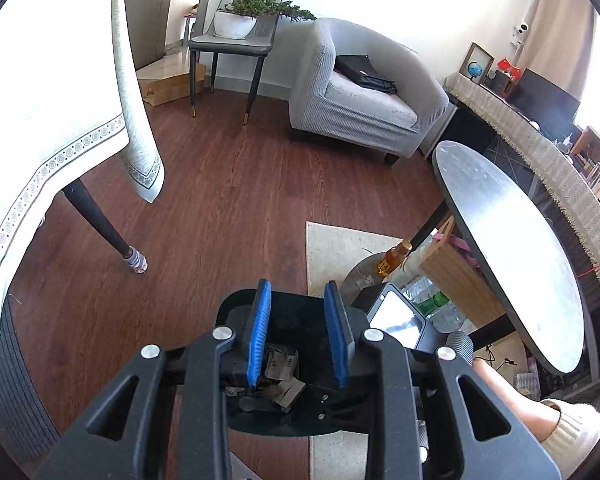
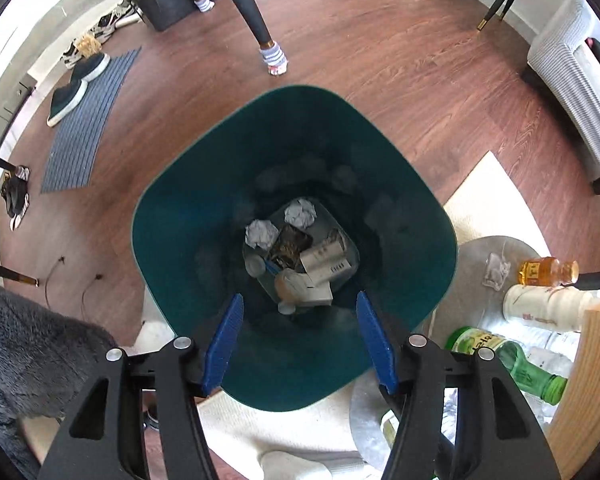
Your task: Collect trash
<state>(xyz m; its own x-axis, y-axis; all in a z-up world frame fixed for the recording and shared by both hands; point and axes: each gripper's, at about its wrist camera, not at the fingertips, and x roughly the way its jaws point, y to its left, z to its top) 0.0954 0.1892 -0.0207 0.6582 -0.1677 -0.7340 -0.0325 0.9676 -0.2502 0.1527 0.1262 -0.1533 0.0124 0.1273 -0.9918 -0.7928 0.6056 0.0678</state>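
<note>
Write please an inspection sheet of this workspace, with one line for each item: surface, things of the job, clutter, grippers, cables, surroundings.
Surface: wood floor with a pale rug.
Job's things: green bin below the right gripper; two paper balls, cartons and scraps at its bottom.
Clutter: orange drink bottle, white bottle and green bottle lying beside the bin; shoes on a striped mat.
Grippers: left gripper open, nothing between the pads; right gripper open above the bin, nothing held.
Cables: thin dark cord on the floor.
Surroundings: grey armchair, oval table, potted plant on a chair.
</note>
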